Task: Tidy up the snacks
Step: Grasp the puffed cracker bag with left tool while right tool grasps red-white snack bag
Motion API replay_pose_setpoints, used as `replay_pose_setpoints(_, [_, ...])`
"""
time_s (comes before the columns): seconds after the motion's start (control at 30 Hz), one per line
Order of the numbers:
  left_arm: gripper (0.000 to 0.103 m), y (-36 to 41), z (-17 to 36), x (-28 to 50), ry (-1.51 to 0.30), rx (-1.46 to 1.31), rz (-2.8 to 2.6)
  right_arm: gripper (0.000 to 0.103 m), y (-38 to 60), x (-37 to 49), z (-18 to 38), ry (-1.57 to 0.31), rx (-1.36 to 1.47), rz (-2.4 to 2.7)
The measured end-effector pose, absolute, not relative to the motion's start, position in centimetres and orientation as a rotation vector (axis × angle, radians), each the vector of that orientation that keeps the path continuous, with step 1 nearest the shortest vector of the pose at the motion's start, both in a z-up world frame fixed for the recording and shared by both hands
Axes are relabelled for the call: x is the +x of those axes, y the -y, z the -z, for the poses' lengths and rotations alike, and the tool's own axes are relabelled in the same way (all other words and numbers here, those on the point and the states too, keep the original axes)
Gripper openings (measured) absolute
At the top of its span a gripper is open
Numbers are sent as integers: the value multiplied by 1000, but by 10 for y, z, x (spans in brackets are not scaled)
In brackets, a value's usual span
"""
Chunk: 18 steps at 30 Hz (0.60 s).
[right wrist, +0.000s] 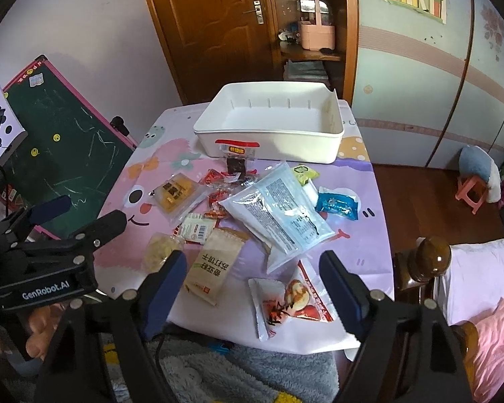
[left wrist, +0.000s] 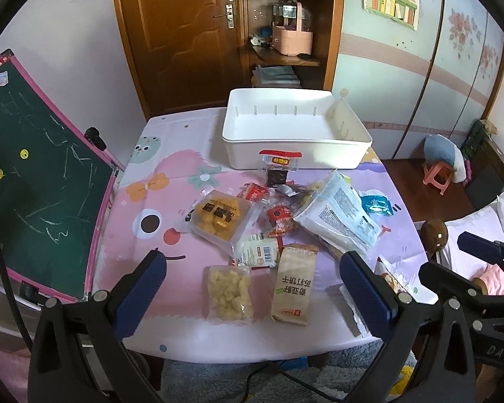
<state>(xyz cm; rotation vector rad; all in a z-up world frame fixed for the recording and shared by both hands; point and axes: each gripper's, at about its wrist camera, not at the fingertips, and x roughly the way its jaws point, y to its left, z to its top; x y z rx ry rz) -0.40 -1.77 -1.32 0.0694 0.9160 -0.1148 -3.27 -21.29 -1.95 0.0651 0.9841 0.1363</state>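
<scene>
Far left, a green chalkboard (left wrist: 40, 181) with a pink frame leans beside the table (left wrist: 171, 322), which wears a pink cartoon cloth. The left gripper (left wrist: 252, 288) hovers over the near edge with its fingers spread wide, holding nothing. Between them lie a clear bag of pale puffed bits (left wrist: 229, 294) and, just to its right, a tan cracker packet (left wrist: 294, 285).

Further in, a clear pack of yellow snacks (left wrist: 218, 218) sits left of the heap, with small red wrappers (left wrist: 279, 218) beside it and a white barcode packet (left wrist: 258, 252) just below. A large white pouch (left wrist: 339, 218) lies across the middle of the heap, overlapping other packets, and a blue wrapper (left wrist: 376, 205) lies to its right.

Behind the heap stands a white plastic bin (left wrist: 295, 154), nothing visible inside. A dark snack packet (left wrist: 279, 171) with a red and yellow top leans against its front wall.

The right gripper (right wrist: 252, 285) is also wide apart and holding nothing, above the near right corner. A white packet printed with red fruit (right wrist: 285, 302) lies between its fingers, close to the table's edge. A brown bedpost knob (right wrist: 430, 258) stands to the right.
</scene>
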Motion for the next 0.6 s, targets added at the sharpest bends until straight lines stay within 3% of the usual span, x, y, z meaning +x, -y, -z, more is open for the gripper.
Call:
replay_pose_setpoints(0.27, [103,15,35,17,-982,122,147,81,232,-18,49,-1074,74,-85])
replay_pose_setpoints(0.6, [103,-19,103,51,-1159,92,173,81,276,-6,134,-1298,198,-45])
